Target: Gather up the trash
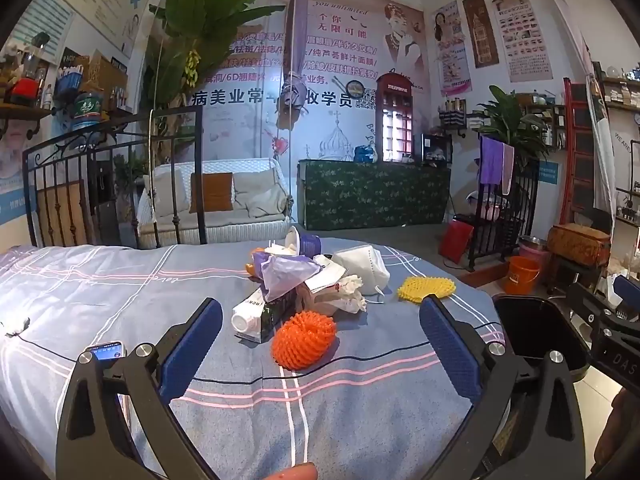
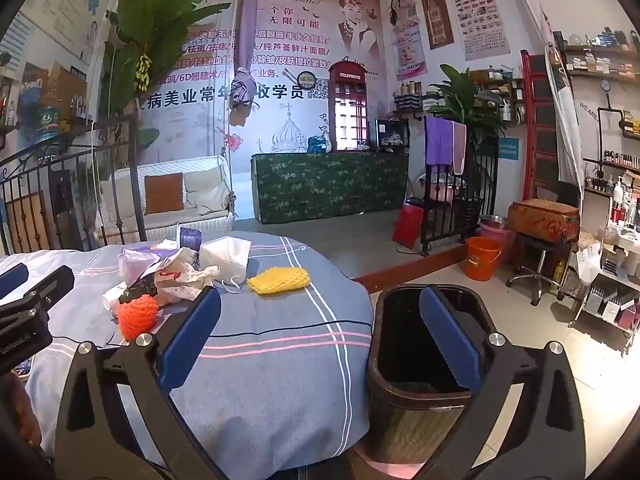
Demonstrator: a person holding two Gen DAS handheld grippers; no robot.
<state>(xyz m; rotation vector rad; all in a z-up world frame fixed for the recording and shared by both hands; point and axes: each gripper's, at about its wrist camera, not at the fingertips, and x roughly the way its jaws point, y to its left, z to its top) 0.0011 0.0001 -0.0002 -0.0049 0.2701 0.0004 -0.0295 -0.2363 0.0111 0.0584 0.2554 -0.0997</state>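
Left gripper and right gripper are held spread and empty above bedsheet; orange foam net, face mask and bin are seen nearby

- The left gripper is held tipped slightly downward, its blue-padded jaws spread wide with nothing between them.
- The right gripper sits alongside it at the same slight downward tilt, jaws equally wide and empty.
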